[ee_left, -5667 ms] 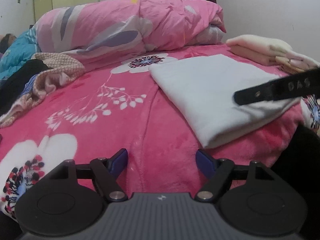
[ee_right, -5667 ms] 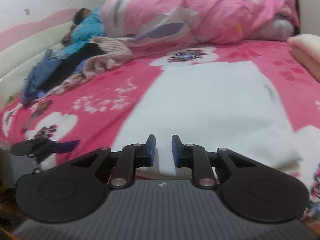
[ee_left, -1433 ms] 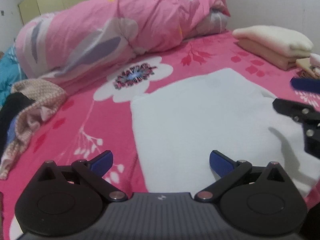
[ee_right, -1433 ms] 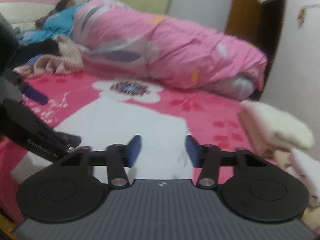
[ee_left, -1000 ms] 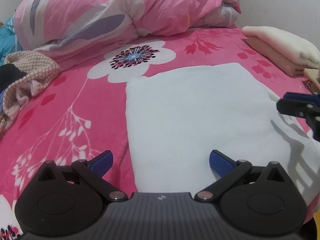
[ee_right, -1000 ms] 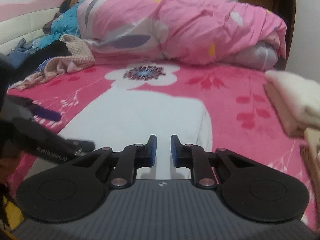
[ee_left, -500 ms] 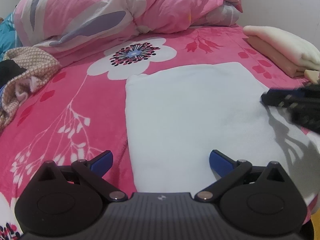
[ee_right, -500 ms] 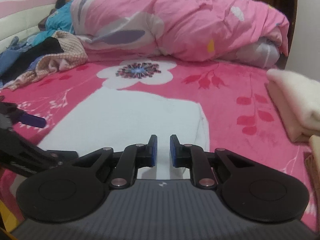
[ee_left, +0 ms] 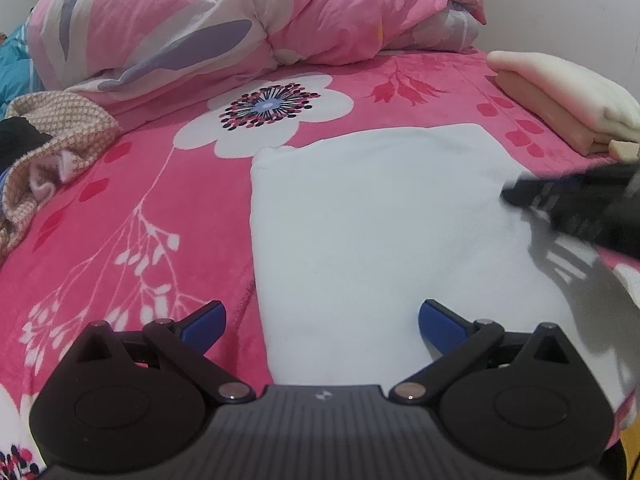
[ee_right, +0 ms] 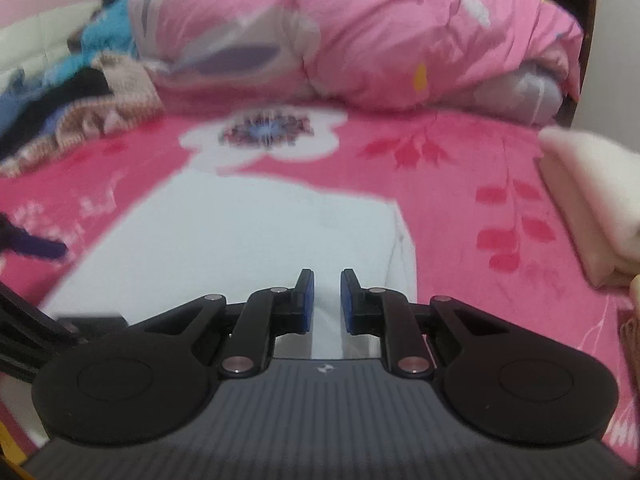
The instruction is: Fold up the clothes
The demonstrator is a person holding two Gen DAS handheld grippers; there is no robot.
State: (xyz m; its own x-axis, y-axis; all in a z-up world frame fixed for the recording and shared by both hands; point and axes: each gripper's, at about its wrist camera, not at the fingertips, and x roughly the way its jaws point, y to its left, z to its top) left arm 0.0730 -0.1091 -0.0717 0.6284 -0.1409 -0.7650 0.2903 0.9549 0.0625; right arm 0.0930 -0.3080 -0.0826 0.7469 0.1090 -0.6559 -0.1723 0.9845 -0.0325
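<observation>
pink quilt [ee_left: 248, 20] heaped on floral bedspread [ee_left: 132, 208].

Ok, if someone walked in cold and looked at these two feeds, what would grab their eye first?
Probably the white folded cloth, a pale rectangle lying flat on the bright pink floral blanket, right ahead of both grippers. Next, the big rumpled pink duvet heaped along the far side of the bed, and the folded cream stack at the right edge. The left gripper is spread wide over the cloth's near left corner; the right gripper is nearly closed over it.
</observation>
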